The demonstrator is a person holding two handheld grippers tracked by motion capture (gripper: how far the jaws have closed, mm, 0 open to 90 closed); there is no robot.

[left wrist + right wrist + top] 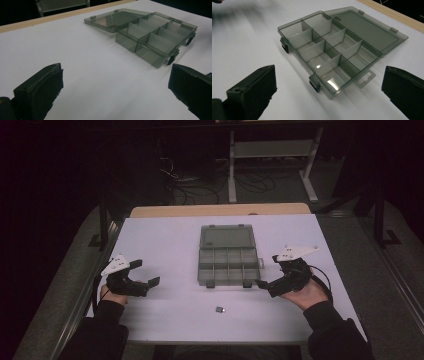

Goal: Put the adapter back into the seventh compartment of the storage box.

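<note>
In the middle of the white counter point(165, 240) sits a smoky see-through organizer box point(227, 265), lid flipped all the way back so it lies flat on the far side of the tray. The tray is split into small compartments, and as far as I can tell from both gripper views they've got nothing in them. Two dark latches hang off the box's near edge.

Left of the box, well apart from it, is the left gripper point(148, 272), jaws spread wide, holding nothing, pointed roughly toward the box. From the left gripper view the box point(150, 37) sits ahead and off to the right, with bare counter between the jaws.

Right of the box is the right gripper point(266, 271), jaws also wide apart and gripping nothing, with its lower jaw tip near the box's near right corner. The right gripper view looks straight at the box point(332, 50), close up.

Just in front of the box, toward the person, there's one tiny dark part point(220, 309) lying by itself on the counter. Too small to say what it is.
</note>
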